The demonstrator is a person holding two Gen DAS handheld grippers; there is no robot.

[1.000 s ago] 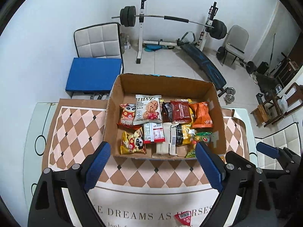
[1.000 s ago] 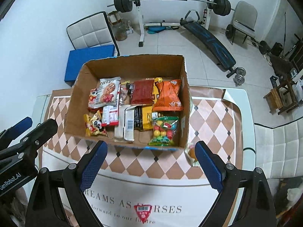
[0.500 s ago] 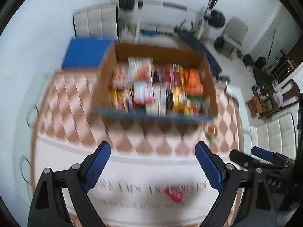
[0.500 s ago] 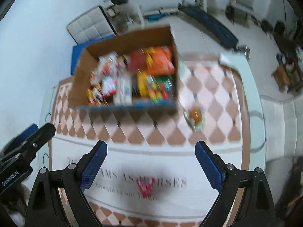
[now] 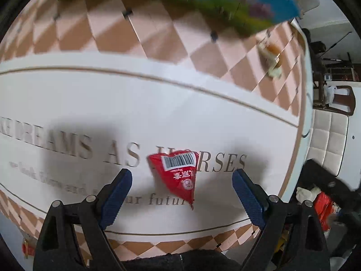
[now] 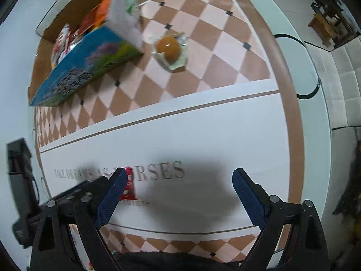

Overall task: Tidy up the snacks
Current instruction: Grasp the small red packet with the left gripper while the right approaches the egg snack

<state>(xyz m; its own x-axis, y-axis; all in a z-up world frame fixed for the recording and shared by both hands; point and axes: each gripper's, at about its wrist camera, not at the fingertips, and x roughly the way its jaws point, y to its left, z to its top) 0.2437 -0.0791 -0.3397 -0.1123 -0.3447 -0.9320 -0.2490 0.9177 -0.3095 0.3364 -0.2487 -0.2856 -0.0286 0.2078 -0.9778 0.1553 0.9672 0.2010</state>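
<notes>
A red triangular snack packet (image 5: 178, 174) with a barcode lies on the white lettered part of the tablecloth. My left gripper (image 5: 181, 194) is open, low over the table, with the packet between its fingers. A sliver of the packet (image 6: 129, 187) shows in the right wrist view, behind the left finger. My right gripper (image 6: 179, 194) is open and empty over the white cloth. A clear-wrapped brown egg-like snack (image 6: 169, 49) lies on the checkered cloth beside the cardboard box (image 6: 74, 72) that holds several snack packets. The wrapped snack also shows in the left wrist view (image 5: 270, 56).
The box's printed blue-green front wall (image 5: 180, 0) fills the top of the left wrist view. The table's glass edge (image 6: 315, 90) curves along the right. A white padded seat (image 5: 327, 140) stands beyond it. The left gripper's body (image 6: 22, 192) shows at the left.
Both grippers have dropped down towards the table and tilted forward. The box has moved to the top of each view. The red packet now lies between the left gripper's fingers.
</notes>
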